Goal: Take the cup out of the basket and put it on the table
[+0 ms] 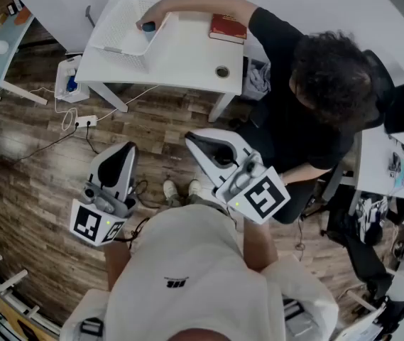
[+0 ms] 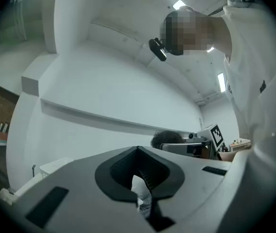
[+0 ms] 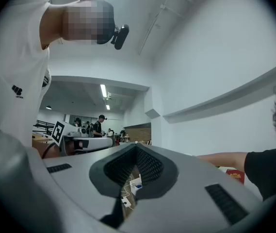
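The left tongs (image 1: 125, 149) and right tongs (image 1: 193, 138) are side by side, each with jaws together on nothing. Well ahead of them, the cup (image 1: 149, 27) sits in the basket (image 1: 116, 34) on the table (image 1: 187, 59), with a person's hand (image 1: 145, 20) on it.

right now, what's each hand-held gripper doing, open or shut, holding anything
Left hand-held gripper: closed, holding nothing.
Right hand-held gripper: closed, holding nothing.
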### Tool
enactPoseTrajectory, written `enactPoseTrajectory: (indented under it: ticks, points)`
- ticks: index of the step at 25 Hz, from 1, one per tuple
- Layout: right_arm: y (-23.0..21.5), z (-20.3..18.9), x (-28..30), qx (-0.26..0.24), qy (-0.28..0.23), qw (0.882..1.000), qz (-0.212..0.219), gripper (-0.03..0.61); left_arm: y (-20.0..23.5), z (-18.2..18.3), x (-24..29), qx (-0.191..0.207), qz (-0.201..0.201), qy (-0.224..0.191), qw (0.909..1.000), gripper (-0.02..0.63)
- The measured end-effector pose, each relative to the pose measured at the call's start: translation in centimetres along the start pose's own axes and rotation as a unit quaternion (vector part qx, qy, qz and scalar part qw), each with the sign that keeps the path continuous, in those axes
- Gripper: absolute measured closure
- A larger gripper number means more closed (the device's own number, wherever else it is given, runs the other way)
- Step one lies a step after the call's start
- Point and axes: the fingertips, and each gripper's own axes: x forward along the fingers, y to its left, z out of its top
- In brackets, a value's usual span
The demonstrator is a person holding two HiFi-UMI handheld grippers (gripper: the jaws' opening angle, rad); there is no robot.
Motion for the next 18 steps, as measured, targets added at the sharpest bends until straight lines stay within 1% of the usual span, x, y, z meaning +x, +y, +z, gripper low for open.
enactPoseTrajectory:
  ticks: [7,11,15,18]
  points:
    - [0.2,-0.1,-0.4,0.001,0.004,1.0,0.009,0.566,-0.5,0.3,0.1,0.006,0.005,-0.002,1.0,0.603]
    - [0.0,0.3,-0.8,0.011,-0.009,1.0,0.012,0.566,-0.9,0.4,0.3,0.012,0.011,0.0,0.9999,0.603]
    - [-0.6,0.3,-1.4,0.005,-0.013,1.0,0.016,0.566,-1.7,0.4,0.7,0.02,0.023,0.006,0.9995,0.603]
    - [-0.6,0.1,-1.5,0.006,-0.013,1.0,0.027,0.566,-2.0,0.1,0.5,0.021,0.039,0.011,0.999,0.603]
